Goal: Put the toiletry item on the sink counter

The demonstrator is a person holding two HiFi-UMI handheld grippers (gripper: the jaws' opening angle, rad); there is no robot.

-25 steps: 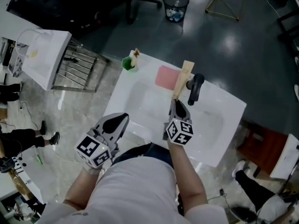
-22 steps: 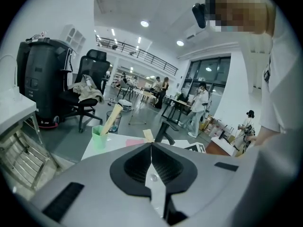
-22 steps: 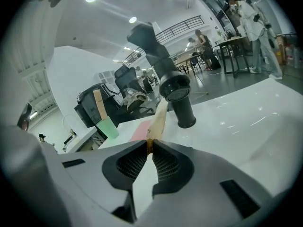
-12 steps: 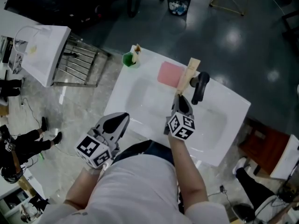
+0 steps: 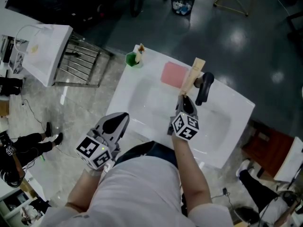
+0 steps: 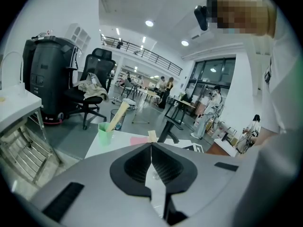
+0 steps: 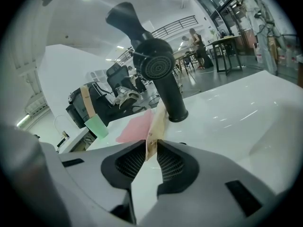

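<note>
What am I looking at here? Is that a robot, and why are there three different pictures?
It is no robot. A person holds a pair of tongs in each hand. The head view looks down from a camera on their head, and each of the other two views comes from a camera riding on one pair of tongs. Below is a white sink counter with a black faucet, a flat pink pad and a green cup. The right tongs grip a long tan packet. The left tongs are shut and empty.
</note>
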